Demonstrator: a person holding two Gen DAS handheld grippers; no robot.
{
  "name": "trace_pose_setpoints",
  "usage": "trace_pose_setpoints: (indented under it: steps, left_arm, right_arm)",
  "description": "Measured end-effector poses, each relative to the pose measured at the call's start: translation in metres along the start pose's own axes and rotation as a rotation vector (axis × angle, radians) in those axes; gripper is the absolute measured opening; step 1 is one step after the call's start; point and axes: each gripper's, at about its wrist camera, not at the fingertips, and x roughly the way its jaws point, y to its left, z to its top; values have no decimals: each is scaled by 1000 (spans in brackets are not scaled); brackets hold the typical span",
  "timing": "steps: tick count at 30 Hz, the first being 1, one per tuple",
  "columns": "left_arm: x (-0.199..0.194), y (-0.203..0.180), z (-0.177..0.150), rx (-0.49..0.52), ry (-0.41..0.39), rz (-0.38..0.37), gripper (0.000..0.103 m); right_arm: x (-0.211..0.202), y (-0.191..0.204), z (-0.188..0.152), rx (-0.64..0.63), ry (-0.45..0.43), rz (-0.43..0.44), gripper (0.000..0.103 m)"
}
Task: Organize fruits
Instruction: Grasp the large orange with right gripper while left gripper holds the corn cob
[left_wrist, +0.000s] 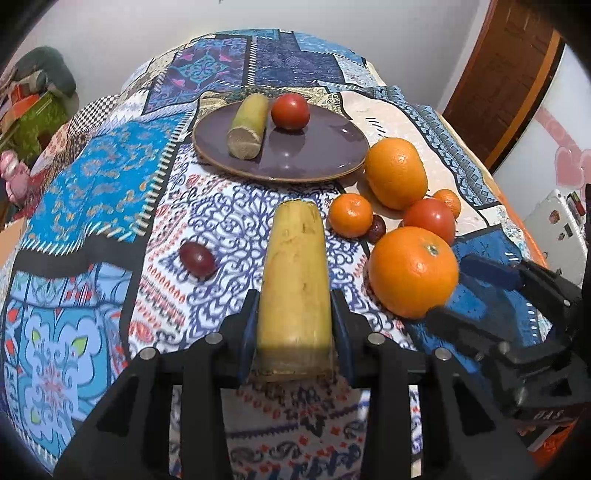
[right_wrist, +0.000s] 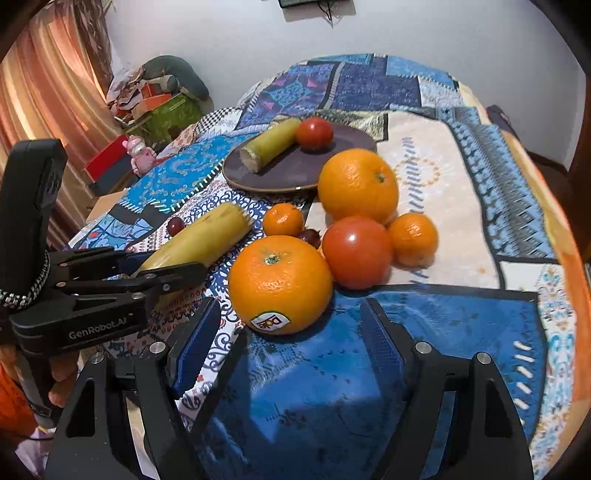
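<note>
- Left gripper (left_wrist: 295, 325), body printed "GenRobot.AI": fingers clamped on a sugarcane piece (left_wrist: 295, 280), smooth yellow cylinder with a fibrous cut end.
- Right gripper (right_wrist: 291, 332): fingers spread, nothing between them, just short of a large orange (right_wrist: 280, 282) with pebbled skin and a "Dole" sticker.
- Purple plate (left_wrist: 317, 155), glossy and round: holds a greener cane piece (left_wrist: 248, 124) and a tomato (left_wrist: 290, 110).
- Patterned tablecloth (left_wrist: 92, 192) underneath.

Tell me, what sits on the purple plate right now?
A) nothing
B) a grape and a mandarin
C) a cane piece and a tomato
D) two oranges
C: the plate holds a cane piece and a tomato; the oranges lie off it on the cloth.
</note>
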Motion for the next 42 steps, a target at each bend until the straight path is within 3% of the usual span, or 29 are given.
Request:
trace_pose_setpoints:
  steps: [12,15,29,37,42]
  left_arm:
    - [21,-3,15,32,-6,-8,36]
    - [17,-2,12,32,-8,-10,36]
    - [-20,2,9,52,-64,-14,36]
    - [-10,-2,1,94,36,-19,36]
    - [-4,-7,-1,114,39,-7,36]
  right_arm:
    - [18,2,6,30,25,26,73]
    - [19,2,6,25,23,34,63]
    - [2,8,15,-3,-28,41,61]
    - [-3,9,14,-42,1,38,60]
    - [0,8,14,-35,18,40,63]
